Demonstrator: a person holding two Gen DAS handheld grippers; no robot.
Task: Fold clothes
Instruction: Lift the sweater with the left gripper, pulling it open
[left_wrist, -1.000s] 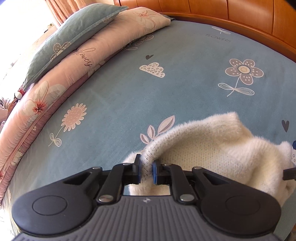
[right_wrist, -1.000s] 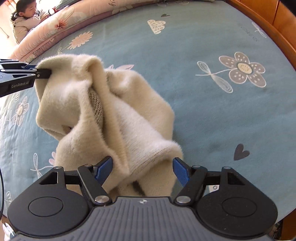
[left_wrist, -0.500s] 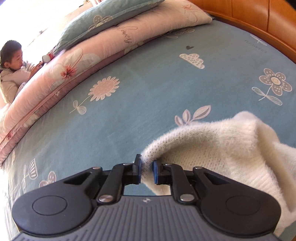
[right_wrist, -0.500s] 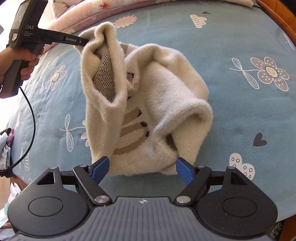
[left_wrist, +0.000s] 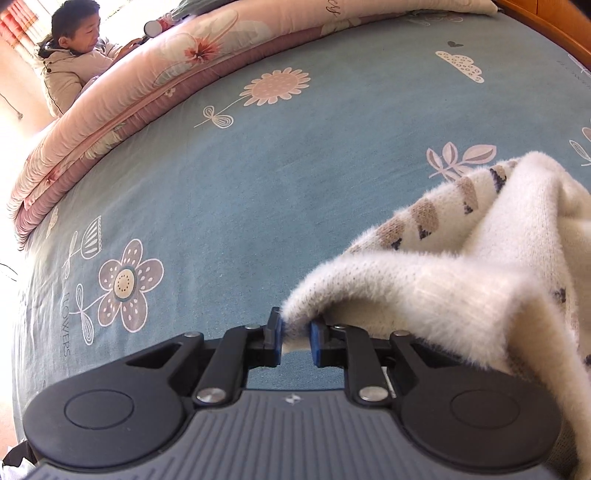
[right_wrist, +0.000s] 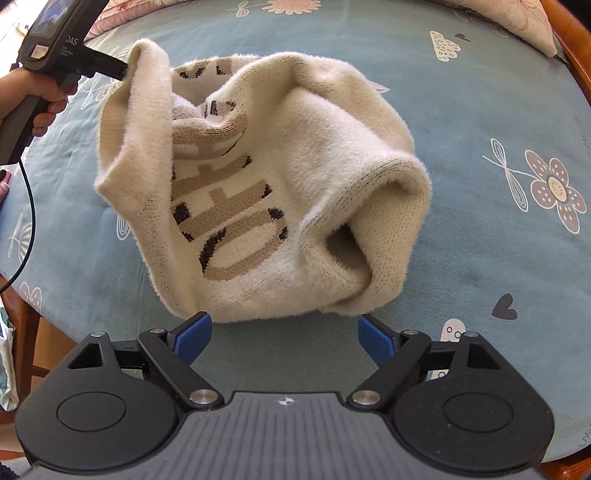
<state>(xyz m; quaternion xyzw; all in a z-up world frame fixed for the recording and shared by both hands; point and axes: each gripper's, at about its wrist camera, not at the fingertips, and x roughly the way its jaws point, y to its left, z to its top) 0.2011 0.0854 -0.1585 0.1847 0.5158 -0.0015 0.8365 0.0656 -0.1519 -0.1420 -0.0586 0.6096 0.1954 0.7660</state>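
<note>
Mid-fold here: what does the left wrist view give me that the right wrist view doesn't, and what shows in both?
Only the left wrist view: the left gripper close up, its jaws just easing open with a sweater edge between them, the folded pink quilt, and a seated person beyond it.
Only the right wrist view: the right gripper, open and empty, its jaws just widening; the sweater's tan lettering; the hand holding the left tool.
Both: the cream sweater and the blue flowered sheet.
</note>
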